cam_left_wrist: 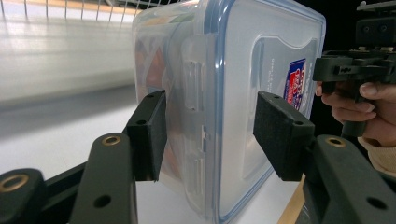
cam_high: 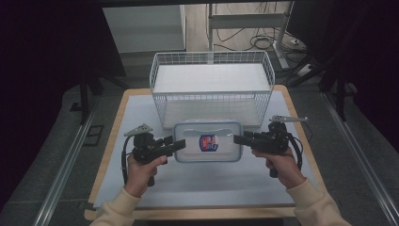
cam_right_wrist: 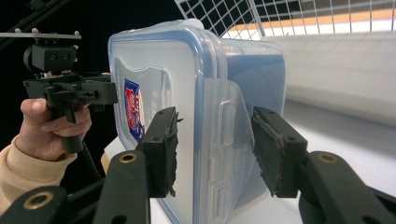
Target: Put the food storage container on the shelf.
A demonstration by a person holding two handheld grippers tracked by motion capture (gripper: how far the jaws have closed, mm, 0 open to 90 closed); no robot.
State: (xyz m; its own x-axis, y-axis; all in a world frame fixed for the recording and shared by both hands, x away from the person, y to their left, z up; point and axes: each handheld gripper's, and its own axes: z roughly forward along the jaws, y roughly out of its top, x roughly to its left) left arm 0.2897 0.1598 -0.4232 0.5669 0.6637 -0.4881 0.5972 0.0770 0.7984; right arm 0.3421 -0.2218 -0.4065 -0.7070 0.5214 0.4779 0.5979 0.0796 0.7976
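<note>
2 grippers on 1 clear rectangular plastic container with a blue-rimmed clip lid [cam_high: 207, 141], left gripper [cam_high: 179, 144] and right gripper [cam_high: 239, 138] each clamped on a short end, top and bottom pinched so it rides level. It sits just in front of 1 white wire basket [cam_high: 211, 59], probably its destination, above the white table mat [cam_high: 136, 113].

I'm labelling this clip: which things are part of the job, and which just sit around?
In the job: plastic container, left hand-held gripper, right hand-held gripper, probably the wire basket.
Just around: cables on the floor, table legs.
</note>
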